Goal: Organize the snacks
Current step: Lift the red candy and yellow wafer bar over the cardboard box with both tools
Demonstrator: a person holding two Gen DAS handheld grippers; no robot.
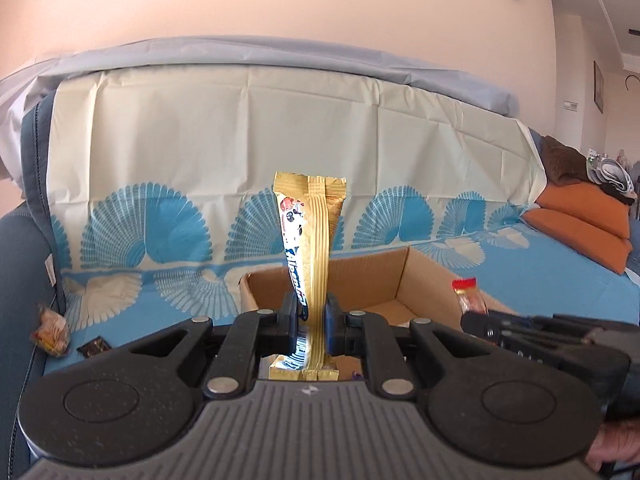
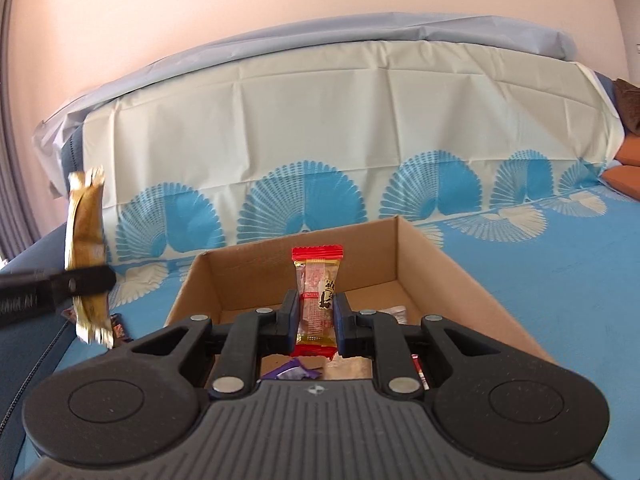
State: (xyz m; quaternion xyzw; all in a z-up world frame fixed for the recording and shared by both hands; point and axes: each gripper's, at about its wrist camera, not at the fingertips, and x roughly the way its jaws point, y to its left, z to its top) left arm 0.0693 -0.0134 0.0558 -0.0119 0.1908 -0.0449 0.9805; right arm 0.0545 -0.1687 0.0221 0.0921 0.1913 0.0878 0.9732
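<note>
Blue sofa cover [image 2: 560, 264] w/ cardboard box [image 2: 440, 264], loose snacks [image 1: 50, 330].

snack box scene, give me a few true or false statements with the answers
1. The left gripper is shut on a gold snack bar held upright. True.
2. The right gripper is open and holds nothing. False: it is shut on a red-ended candy packet.
3. The cardboard box is closed. False: its top is open, and a purple wrapper lies inside.
4. Two small snacks lie on the blue cover outside the box, to its left. True.
5. The box sits on a bare wooden table. False: it rests on a blue patterned cloth.
</note>
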